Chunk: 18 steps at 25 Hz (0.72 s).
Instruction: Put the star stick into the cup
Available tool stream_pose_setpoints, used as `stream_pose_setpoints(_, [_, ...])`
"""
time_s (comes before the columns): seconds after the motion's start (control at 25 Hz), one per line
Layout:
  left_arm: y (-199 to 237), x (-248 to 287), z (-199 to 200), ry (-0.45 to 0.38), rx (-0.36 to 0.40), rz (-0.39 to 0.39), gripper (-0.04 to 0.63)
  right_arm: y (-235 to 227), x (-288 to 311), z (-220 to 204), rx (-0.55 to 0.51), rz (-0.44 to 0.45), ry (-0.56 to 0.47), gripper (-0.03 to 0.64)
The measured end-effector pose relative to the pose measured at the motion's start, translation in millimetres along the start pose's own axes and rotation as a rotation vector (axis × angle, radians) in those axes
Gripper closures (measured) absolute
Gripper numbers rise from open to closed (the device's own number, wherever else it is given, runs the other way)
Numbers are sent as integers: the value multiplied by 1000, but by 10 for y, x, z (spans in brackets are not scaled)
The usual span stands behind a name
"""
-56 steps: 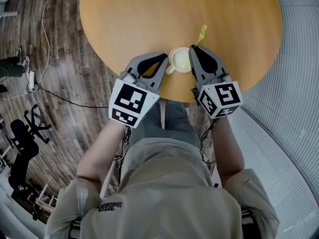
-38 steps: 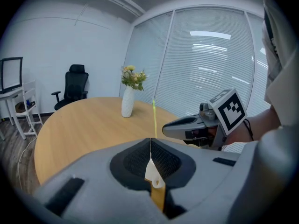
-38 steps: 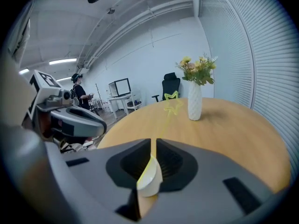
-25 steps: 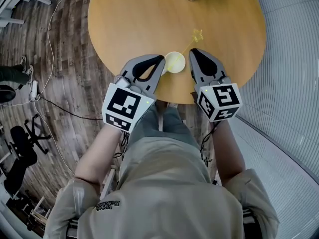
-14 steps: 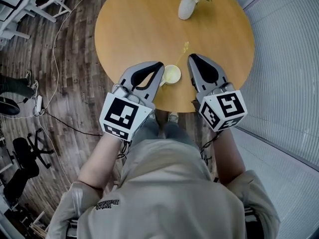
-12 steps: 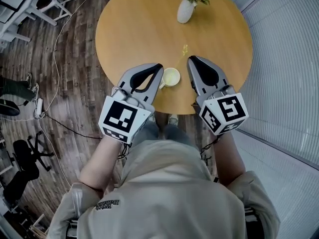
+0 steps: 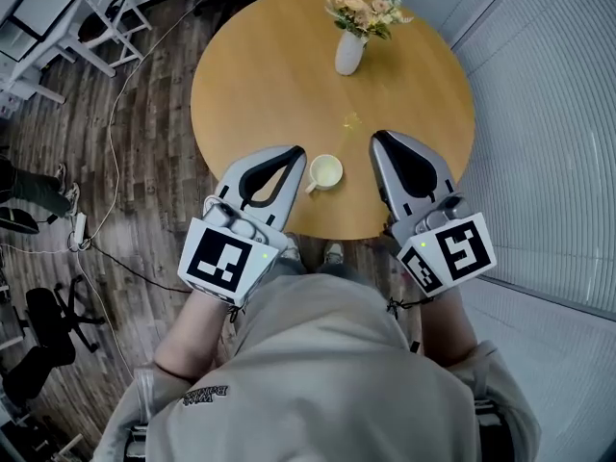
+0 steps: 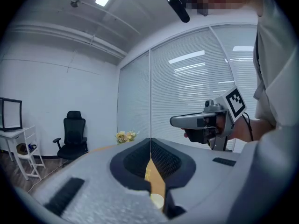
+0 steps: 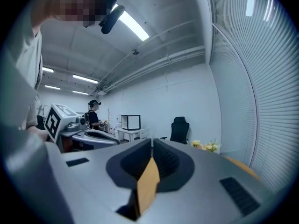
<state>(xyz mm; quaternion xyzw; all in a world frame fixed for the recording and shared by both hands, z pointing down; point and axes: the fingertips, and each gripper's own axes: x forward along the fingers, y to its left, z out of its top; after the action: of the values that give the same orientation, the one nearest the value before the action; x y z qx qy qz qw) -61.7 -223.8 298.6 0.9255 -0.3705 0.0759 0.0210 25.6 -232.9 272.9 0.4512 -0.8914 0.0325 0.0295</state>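
Observation:
A pale cup point(image 7: 325, 171) stands near the front edge of the round wooden table point(image 7: 260, 75). The yellow star point(image 7: 352, 120) shows just beyond it; its thin stick seems to lean out of the cup, though it is too faint to trace. My left gripper point(image 7: 298, 152) is shut and empty just left of the cup, which shows low between its jaws point(image 8: 156, 200). My right gripper point(image 7: 377, 139) is also shut and empty, a short way right of the cup. Neither touches the cup or the stick.
A white vase of flowers point(image 7: 348, 51) stands at the table's far side. Window blinds point(image 7: 539, 114) run along the right. Cables and white chairs point(image 7: 96, 27) are on the wooden floor to the left. The person's body fills the lower head view.
The view has risen and pulled back. Both grippers have drawn back from the cup toward the person, the right one away from the stick, which stays at the cup.

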Motion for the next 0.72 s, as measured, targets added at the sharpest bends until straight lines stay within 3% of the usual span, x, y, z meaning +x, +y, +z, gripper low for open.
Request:
stream_pose_setpoints(0.36, [-22,-38,-16,15,-14,24,572,82,-42,-127,29,66,36,583])
stream_pose_setpoints(0.52, [-27,-9,-1,16,-23,36,572,56,-72,-134,-9,86,61,583])
stream_pose_setpoints(0.72, [65,-148,-10,11,27,34,572,207,-40,-6,-42,93,51,583])
